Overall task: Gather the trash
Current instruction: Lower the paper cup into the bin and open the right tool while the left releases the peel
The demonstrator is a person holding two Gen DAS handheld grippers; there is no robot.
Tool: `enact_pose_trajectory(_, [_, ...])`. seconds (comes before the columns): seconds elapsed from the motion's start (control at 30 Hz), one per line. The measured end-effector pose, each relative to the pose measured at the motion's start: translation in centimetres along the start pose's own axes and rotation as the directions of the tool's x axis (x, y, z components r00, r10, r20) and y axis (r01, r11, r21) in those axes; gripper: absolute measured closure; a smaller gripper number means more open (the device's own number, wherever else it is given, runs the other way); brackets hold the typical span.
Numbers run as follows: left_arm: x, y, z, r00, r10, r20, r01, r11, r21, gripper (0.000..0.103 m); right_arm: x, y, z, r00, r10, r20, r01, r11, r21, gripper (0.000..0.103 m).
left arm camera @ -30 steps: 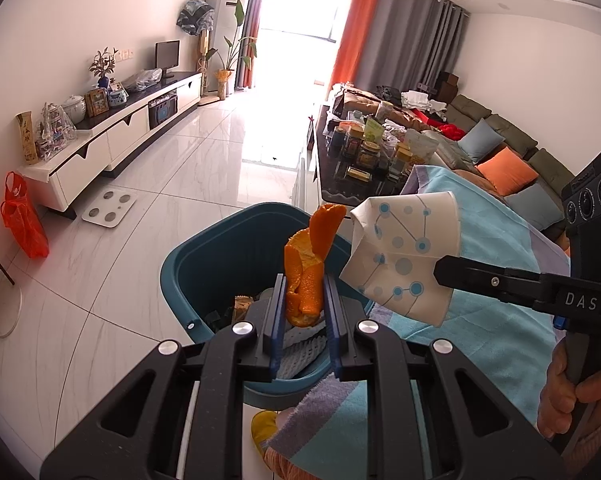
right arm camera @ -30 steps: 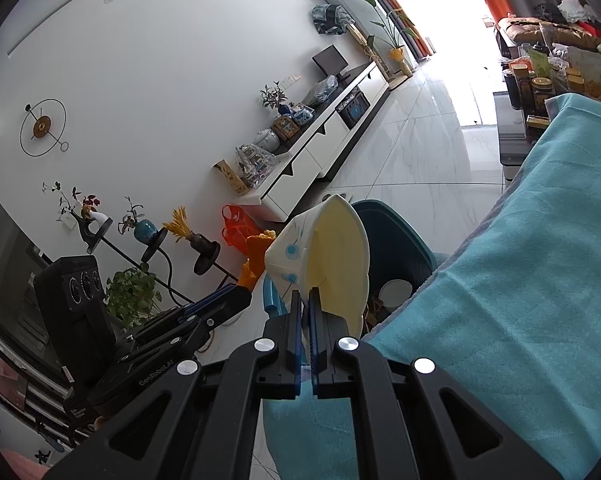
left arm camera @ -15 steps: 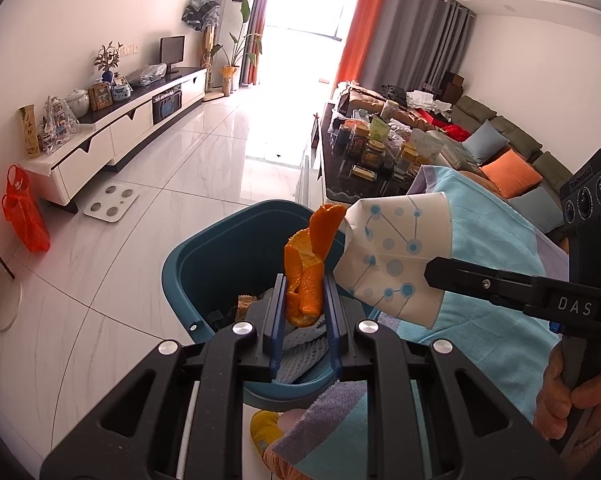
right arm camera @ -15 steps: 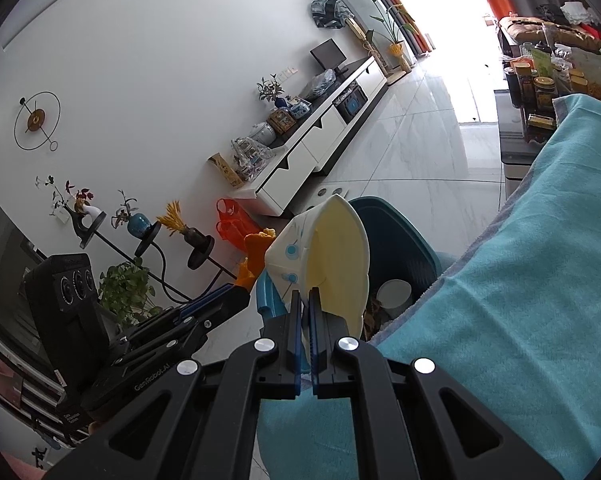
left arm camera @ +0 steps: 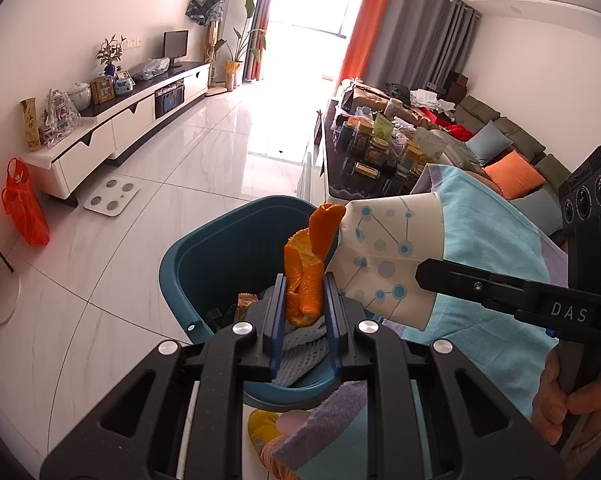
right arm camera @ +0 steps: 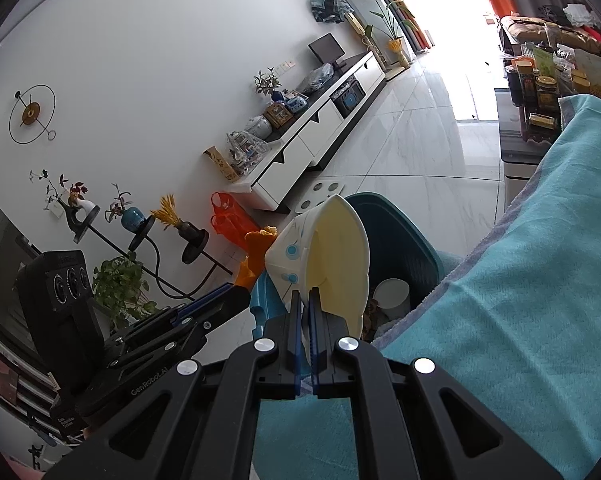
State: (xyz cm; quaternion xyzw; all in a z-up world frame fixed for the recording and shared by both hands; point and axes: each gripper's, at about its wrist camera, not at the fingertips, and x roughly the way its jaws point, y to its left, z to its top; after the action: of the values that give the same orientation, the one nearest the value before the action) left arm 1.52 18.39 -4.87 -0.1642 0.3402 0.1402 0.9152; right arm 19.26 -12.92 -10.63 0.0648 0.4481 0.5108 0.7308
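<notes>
While the left gripper (left arm camera: 303,312) stays clamped on the orange peel (left arm camera: 306,268), little has shifted. At two o'clock the right gripper (right arm camera: 305,320) pinches the paper cup (left arm camera: 388,258); both hang over the teal bin (left arm camera: 220,248) beyond, ready to drop.

Bright daylight floods from the window (left arm camera: 300,4), overexposed, glaring off the floor (left arm camera: 220,152); fisheye bends the edges

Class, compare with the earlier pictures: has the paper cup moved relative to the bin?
Yes. The paper cup has edged left toward the bin.
</notes>
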Motion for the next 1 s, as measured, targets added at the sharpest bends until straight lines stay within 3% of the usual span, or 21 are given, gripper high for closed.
enact_pose_trajectory(0.53, [1.3,0.6,0.3,1.000,0.006,-0.022,-0.007,1.000,-0.019,0.085,1.5,0.5,0.6,0.999,-0.043,-0.028,0.042,0.999,-0.024,0.100])
enact_pose_trajectory(1.0, [4.9,0.9,0.3,0.996,-0.017,-0.082,0.014,0.999,-0.042,0.084,4.5,1.3,1.8,0.992,-0.099,-0.083,0.096,0.995,-0.041,0.098])
